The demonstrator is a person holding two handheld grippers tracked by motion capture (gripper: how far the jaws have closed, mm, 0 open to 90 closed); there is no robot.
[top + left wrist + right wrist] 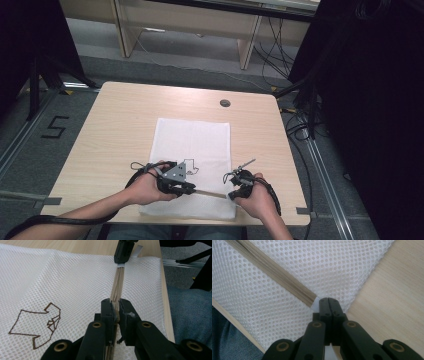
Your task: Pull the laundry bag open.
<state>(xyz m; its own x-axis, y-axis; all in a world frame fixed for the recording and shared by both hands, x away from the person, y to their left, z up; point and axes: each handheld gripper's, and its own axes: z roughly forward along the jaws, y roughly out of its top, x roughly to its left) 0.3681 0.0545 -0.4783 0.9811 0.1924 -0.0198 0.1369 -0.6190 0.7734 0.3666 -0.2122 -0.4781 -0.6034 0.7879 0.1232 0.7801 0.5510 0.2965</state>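
Observation:
A white mesh bag (192, 137) lies flat on the wooden table (120, 130), with a brown outline figure (37, 325) printed on it. A beige zipper (119, 282) runs along its near edge. My left gripper (115, 306) is shut on the zipper, pinching it between its pads, about midway along (192, 189). My right gripper (328, 301) is shut on the white tab at the zipper's end (315, 300), at the bag's near right corner (231, 196). In the left gripper view the right gripper (123, 251) stands at the far end of the zipper.
A round cable hole (225, 103) sits at the table's far right. The near table edge (166, 302) runs close beside the zipper, with the person's lap in blue cloth (192, 312) beyond it. Cables (300, 125) lie on the floor to the right.

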